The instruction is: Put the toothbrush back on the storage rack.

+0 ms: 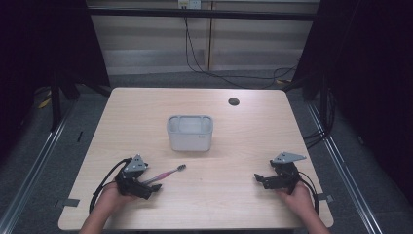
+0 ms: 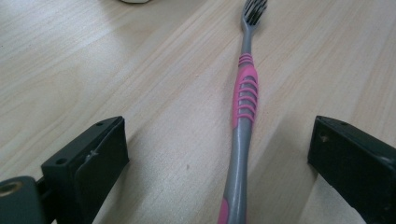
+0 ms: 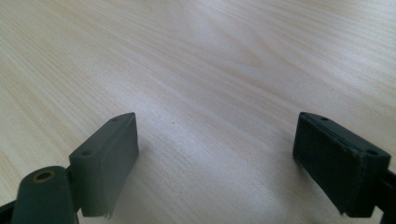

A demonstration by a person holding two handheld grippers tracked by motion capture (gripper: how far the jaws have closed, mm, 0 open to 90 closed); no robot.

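A pink and grey toothbrush (image 1: 165, 173) lies flat on the wooden table (image 1: 234, 136), its bristled head pointing up and right. My left gripper (image 1: 155, 187) rests low on the table at the handle end, open. In the left gripper view the toothbrush (image 2: 243, 116) lies between the wide-apart jaws, touching neither pad. A white rectangular holder (image 1: 190, 132) with compartments stands upright in the table's middle, beyond the toothbrush. My right gripper (image 1: 258, 178) sits on the table at the front right, open, with bare wood (image 3: 215, 140) between its jaws.
A small dark round hole (image 1: 234, 101) sits near the table's far edge. Black cables (image 1: 204, 63) hang along the wall behind the table. Dark curtains and metal rails flank both sides.
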